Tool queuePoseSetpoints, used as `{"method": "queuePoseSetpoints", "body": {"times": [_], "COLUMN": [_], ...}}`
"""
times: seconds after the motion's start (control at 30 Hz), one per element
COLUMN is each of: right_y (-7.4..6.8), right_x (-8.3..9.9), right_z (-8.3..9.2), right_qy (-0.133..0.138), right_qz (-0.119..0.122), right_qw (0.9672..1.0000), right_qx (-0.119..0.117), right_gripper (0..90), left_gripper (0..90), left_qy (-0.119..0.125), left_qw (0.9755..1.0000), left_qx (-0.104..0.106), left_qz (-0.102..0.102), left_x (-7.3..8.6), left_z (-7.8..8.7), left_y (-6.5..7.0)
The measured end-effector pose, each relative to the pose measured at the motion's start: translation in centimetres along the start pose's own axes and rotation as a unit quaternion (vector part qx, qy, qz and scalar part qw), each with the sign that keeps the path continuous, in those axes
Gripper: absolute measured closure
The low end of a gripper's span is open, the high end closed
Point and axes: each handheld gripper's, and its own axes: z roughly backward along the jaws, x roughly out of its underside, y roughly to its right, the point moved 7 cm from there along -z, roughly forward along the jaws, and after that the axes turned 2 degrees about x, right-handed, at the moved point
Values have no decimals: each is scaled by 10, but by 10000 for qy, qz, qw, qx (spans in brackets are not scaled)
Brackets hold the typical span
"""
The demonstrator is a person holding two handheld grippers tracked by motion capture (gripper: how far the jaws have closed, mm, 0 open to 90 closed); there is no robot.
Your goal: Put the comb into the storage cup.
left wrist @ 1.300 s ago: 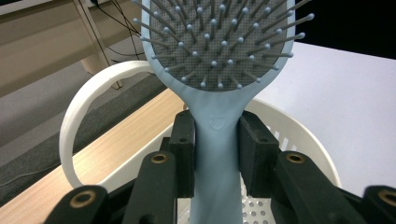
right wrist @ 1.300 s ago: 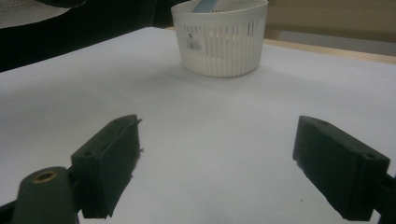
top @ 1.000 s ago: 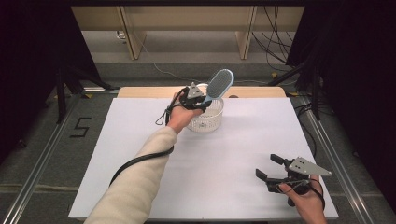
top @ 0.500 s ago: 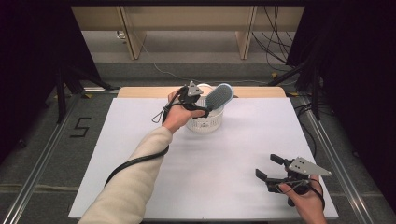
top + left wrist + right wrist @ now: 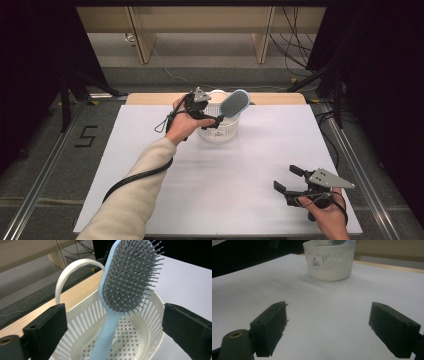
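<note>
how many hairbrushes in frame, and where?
1. A light blue hairbrush stands handle-down in the white slotted basket at the far edge of the table, its bristle head leaning out over the rim. Nothing else shows through the basket's slots, though its bottom is partly hidden.

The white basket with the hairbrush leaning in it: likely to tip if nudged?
Possibly. The white basket looks like thin slotted plastic, so probably light. The hairbrush leans on its rim, head well above it, so a push could topple it.
</note>
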Motion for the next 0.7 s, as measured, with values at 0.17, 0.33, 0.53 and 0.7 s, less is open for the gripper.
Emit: {"method": "queuePoseSetpoints", "body": {"times": [0.17,0.33,0.53,0.7], "right_y": [0,0,0,0], "right_x": [0,0,0,0], "right_z": [0,0,0,0], "right_qy": [-2,-8,-1,9], "right_qz": [0,9,0,11], "right_qw": [10000,10000,10000,10000], "right_qx": [8,13,21,20], "right_gripper": [156,156,156,156], "left_gripper": [0,0,2,5], "left_qy": [-26,-15,27,60], "left_qw": [10000,9999,9999,9998], "left_qx": [-57,-93,-111,-170], "left_qz": [63,60,37,63], "left_x": [4,7,10,15], "left_z": [7,13,20,25], "left_y": [-4,-6,-5,-6]}}
